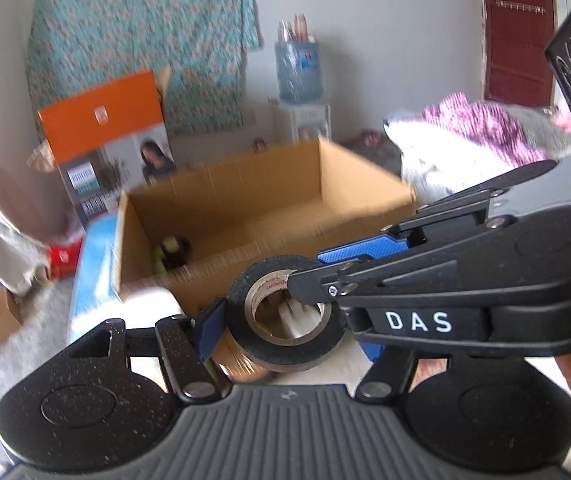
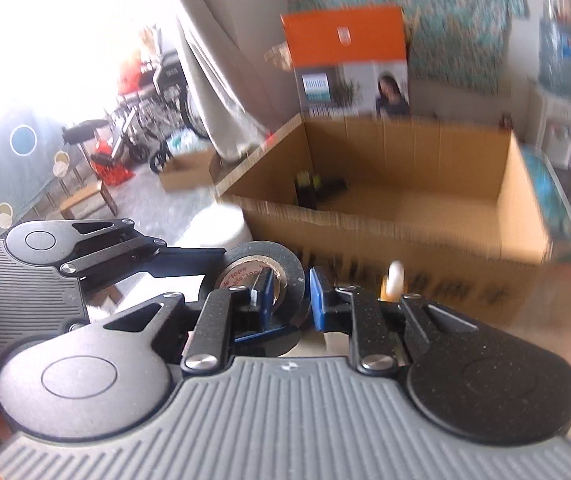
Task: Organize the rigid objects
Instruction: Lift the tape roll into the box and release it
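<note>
A roll of black tape [image 1: 285, 320] is held in the air in front of an open cardboard box [image 1: 245, 216]. My left gripper [image 1: 285, 322] spans the roll from its outer sides. My right gripper [image 1: 317, 276] comes in from the right with one finger through the roll's core and one outside its rim. In the right wrist view the roll [image 2: 263, 280] sits between my right gripper's blue pads [image 2: 289, 292], with the left gripper [image 2: 221, 260] behind it. The box [image 2: 405, 216] holds small dark bottles [image 2: 309, 190] in its far left corner.
An orange and grey product box [image 1: 105, 140] stands behind the cardboard box. A water dispenser [image 1: 299, 80] is against the wall. A blue-white flat pack [image 1: 93, 264] lies left of the box. A pink and white cloth [image 1: 477, 136] is at right. Chairs and clutter [image 2: 97, 152] are at left.
</note>
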